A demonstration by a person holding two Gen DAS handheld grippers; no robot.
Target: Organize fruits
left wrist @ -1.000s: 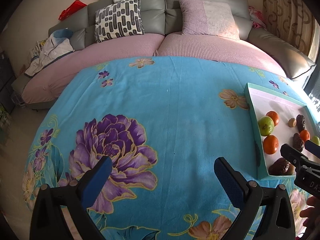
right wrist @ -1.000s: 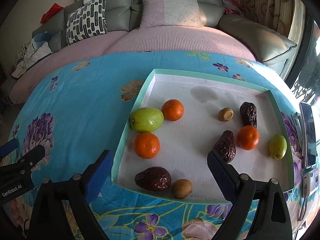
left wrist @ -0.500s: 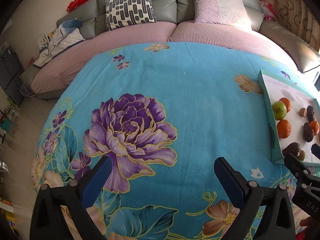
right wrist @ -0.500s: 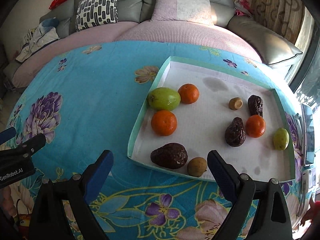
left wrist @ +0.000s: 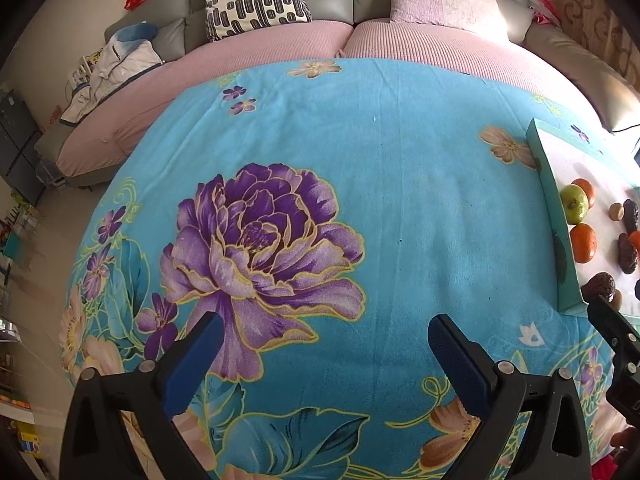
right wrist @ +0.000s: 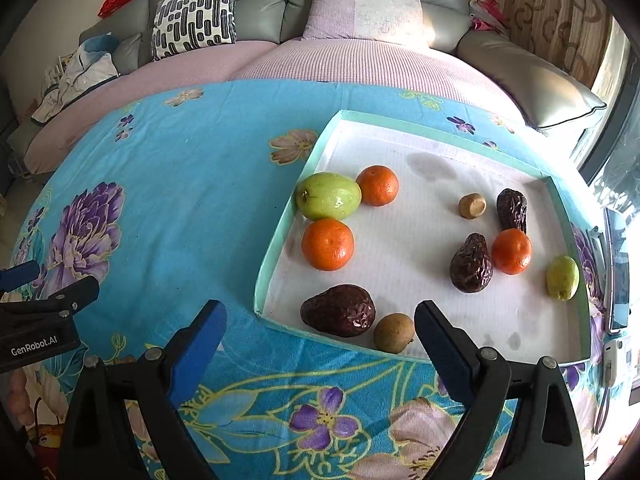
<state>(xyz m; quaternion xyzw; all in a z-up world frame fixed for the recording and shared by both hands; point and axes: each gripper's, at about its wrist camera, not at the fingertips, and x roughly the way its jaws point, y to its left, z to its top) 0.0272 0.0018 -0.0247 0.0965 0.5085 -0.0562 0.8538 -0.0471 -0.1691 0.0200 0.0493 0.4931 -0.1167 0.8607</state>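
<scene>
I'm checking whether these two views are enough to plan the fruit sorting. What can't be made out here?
- Left wrist view: the tray runs off the right edge, so its right-hand fruits are cut off.
- Left wrist view: the small brown fruit is mostly hidden behind the right gripper.
- Right wrist view: the device beside the tray is washed out by window glare.
- Neither view shows where sorted fruits should go.

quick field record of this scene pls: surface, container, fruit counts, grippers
surface: blue floral cloth
container: shallow tray, white floor, teal rim
oranges: three, e.g.
green fruits: two, large, small
dark wrinkled fruits: three, nearest
small brown fruits: two, nearest
left hand-held gripper: open, empty
right hand-held gripper: open, empty
</scene>
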